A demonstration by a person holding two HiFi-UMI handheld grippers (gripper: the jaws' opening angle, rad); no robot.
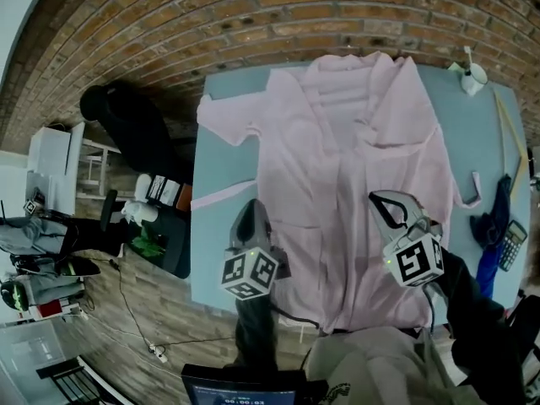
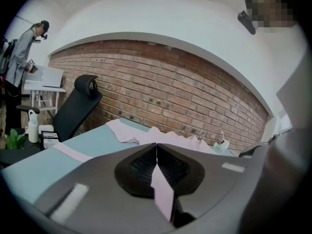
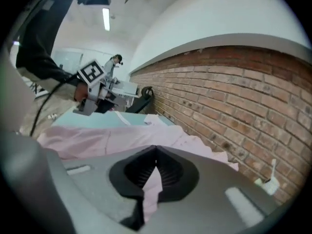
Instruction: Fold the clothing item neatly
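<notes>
A pale pink robe-like garment lies spread open on the light blue table, collar toward the brick wall. My left gripper is at the garment's left edge, near the lower hem. It is shut on a strip of pink fabric that hangs back from its closed jaws. My right gripper is over the garment's right half and is shut on a fold of the same pink cloth. In the right gripper view the left gripper is visible across the pink cloth.
A black office chair stands left of the table. A white object sits at the far right corner. A wooden stick, a blue item and a calculator lie along the right edge. A person stands far left.
</notes>
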